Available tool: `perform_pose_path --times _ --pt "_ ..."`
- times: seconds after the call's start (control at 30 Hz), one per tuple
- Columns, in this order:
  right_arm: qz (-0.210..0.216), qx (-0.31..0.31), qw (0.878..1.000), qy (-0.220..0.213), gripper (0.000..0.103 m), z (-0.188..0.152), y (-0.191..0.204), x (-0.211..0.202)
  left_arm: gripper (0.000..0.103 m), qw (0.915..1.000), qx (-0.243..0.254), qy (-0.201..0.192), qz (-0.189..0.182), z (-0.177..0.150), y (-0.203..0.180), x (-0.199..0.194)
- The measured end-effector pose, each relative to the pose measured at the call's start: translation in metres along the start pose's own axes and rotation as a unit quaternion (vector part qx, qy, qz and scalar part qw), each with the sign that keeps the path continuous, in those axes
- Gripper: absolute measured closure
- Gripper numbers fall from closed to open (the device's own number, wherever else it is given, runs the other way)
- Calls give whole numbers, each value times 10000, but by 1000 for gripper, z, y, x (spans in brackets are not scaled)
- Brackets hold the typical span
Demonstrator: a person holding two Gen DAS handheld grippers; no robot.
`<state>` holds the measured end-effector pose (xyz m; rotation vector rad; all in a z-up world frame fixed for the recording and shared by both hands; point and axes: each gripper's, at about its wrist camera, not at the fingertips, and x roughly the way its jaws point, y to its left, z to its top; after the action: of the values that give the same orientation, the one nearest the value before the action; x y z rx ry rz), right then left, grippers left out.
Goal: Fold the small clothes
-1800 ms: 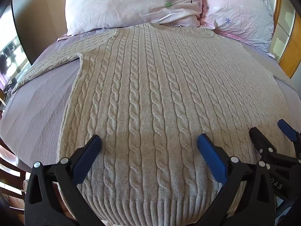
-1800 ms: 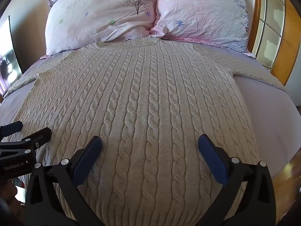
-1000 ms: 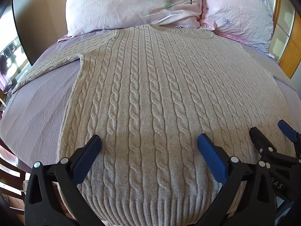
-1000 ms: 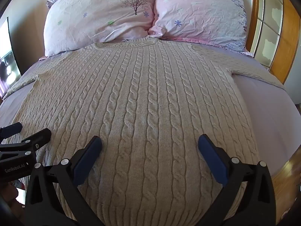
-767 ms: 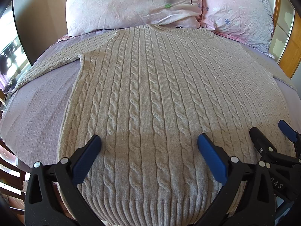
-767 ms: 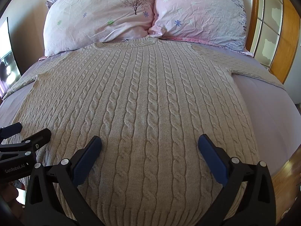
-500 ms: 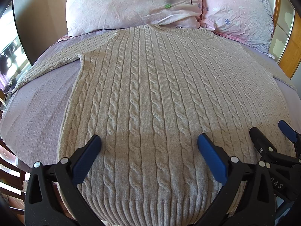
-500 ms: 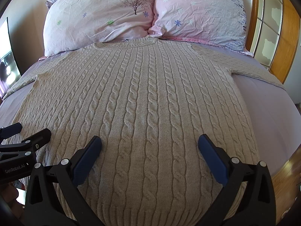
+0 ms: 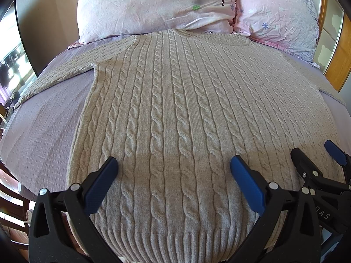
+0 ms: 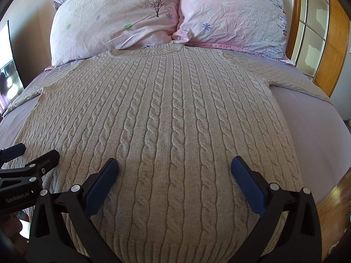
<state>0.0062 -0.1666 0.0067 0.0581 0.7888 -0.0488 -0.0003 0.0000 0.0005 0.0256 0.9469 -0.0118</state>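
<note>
A beige cable-knit sweater lies flat and face up on the bed, collar toward the pillows, both sleeves spread sideways; it also shows in the right wrist view. My left gripper is open and empty above the sweater's lower left part, near the ribbed hem. My right gripper is open and empty above the lower right part. Each gripper shows at the edge of the other's view: the right one and the left one.
The lilac bed sheet shows on both sides of the sweater. Two pink floral pillows stand at the head. A wooden frame with glass panels runs along the right. A dark screen stands at left.
</note>
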Motion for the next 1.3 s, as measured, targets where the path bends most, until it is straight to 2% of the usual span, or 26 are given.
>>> perform_pose_path --times 1.1,1.27,1.3 --pt "1 -20 10000 43 1 -7 7 9 2 10000 5 38 2 1 0 0" --pt "209 -278 9994 -57 1 -5 7 12 2 9997 118 179 -74 8 -2 0" --pt "367 -398 9984 -187 1 -7 6 12 2 9997 135 185 -82 9 0 2"
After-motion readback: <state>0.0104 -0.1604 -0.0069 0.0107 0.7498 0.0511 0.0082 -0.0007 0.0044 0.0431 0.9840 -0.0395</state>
